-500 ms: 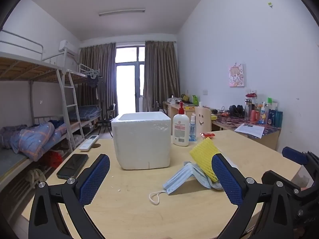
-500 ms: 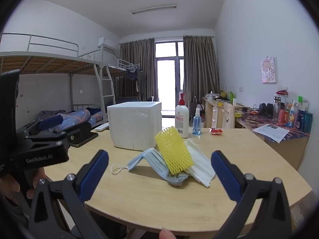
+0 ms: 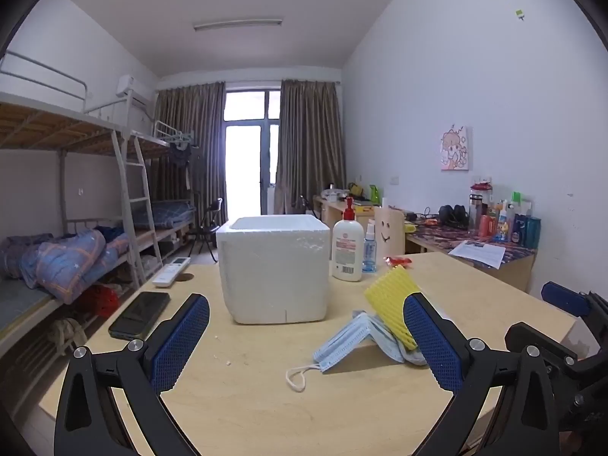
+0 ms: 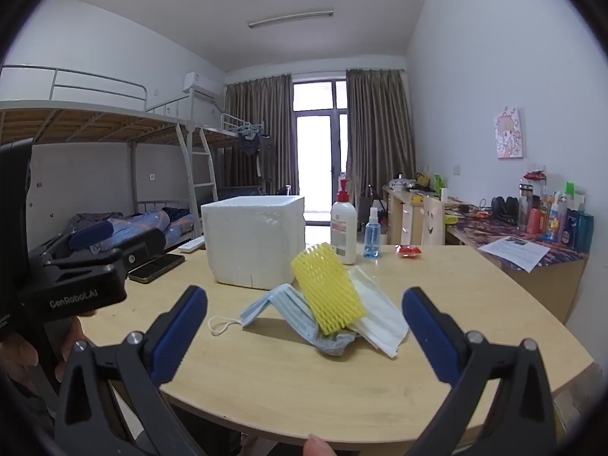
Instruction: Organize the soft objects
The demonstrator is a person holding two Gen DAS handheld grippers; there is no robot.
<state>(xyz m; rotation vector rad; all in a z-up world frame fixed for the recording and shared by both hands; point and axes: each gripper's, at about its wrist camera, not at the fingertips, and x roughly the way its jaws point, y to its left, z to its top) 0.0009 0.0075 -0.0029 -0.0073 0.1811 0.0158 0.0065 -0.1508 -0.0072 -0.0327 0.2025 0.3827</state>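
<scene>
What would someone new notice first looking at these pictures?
Probably the yellow foam net, propped on a loose heap of face masks near the front of the round wooden table. Just behind it stands a white foam box, open at the top, with a pump bottle to its right. Both grippers, left and right, hang in front of the heap with jaws wide apart and empty.

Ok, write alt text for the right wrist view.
Open right gripper faces a pile on the wooden table: a yellow foam net leaning on blue face masks and a white mask, with a white foam box behind.
</scene>
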